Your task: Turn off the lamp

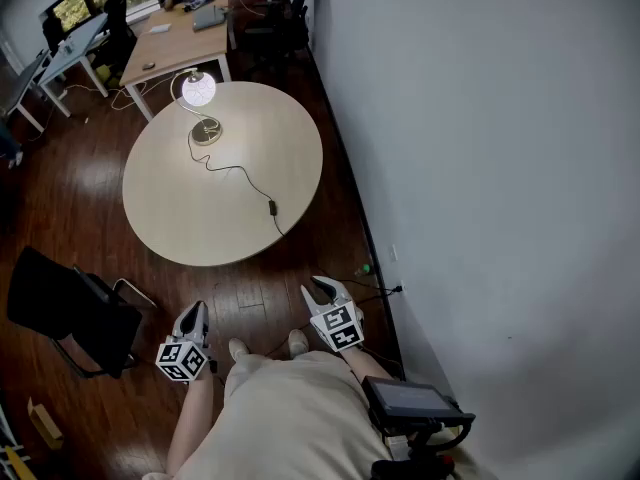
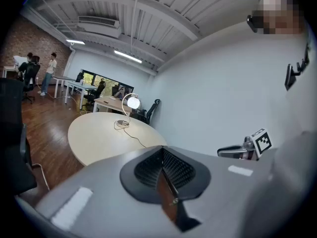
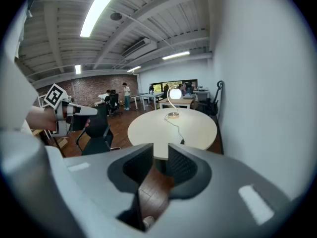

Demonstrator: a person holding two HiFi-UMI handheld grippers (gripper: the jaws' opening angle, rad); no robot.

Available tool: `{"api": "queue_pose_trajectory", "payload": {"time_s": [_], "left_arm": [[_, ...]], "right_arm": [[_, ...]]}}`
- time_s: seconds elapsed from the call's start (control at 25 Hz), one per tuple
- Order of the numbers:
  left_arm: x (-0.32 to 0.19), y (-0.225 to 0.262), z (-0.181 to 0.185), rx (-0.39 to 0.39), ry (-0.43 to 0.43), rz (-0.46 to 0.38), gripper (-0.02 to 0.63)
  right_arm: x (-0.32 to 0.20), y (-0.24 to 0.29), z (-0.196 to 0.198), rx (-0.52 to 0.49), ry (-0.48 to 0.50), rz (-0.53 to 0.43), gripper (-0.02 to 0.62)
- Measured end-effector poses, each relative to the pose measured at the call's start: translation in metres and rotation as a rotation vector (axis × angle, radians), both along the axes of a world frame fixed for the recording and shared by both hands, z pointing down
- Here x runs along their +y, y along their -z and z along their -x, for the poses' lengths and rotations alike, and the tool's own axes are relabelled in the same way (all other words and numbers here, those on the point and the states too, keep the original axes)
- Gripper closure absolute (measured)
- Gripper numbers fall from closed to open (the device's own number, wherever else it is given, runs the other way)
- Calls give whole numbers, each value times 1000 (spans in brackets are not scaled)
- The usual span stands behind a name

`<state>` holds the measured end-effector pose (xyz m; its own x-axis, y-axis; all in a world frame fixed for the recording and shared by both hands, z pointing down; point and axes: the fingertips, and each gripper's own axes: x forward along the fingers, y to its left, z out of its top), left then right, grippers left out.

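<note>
A pale wall (image 1: 500, 168) fills the right half of the head view, and dark wooden floor (image 1: 60, 198) takes up the left. The round, light counter (image 1: 180, 218) sits in the upper left centre of the frame. A black chair (image 1: 70, 313) stands at the lower left, apart from the counter's edge.

Both tools are at the bottom of the frame, over the floor and well short of the counter. The left gripper (image 1: 192, 314) has its fingers (image 2: 179, 170) pressed together at the tips with nothing between them. The right gripper (image 1: 322, 288) has its fingers (image 3: 134, 167) slightly apart, and only floor shows through the gap.

The lamp (image 1: 198, 89) stands on the far part of the counter, toward the top of the frame, its globe lit above a round base. Its dark cord (image 1: 240, 171) snakes down and right across the counter. A small inline switch (image 1: 272, 208) lies on the cord near the counter's lower right edge.
</note>
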<state>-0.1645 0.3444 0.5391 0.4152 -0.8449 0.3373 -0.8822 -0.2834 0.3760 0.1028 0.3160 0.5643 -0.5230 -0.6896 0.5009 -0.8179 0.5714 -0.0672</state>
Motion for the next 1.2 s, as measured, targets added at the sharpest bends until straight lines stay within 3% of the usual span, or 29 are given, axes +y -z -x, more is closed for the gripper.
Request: {"api": "queue_pose_trajectory", "payload": {"time_s": [0.36,0.52,0.84,1.2], "left_arm": [[14,-3,50,-13,131,9,606],[17,-1,56,-12,150,8,606],[2,-6,34,-8,85,6,606],[-64,-26,28,-3,-50,52,606]], "right_arm": [[9,-15,3,-11,30,38,516],[11,-15,6,-11,43,41,518],[-6,-22,0,4,30,52,524],[-59,-29,14,17,-17,79,532]]}}
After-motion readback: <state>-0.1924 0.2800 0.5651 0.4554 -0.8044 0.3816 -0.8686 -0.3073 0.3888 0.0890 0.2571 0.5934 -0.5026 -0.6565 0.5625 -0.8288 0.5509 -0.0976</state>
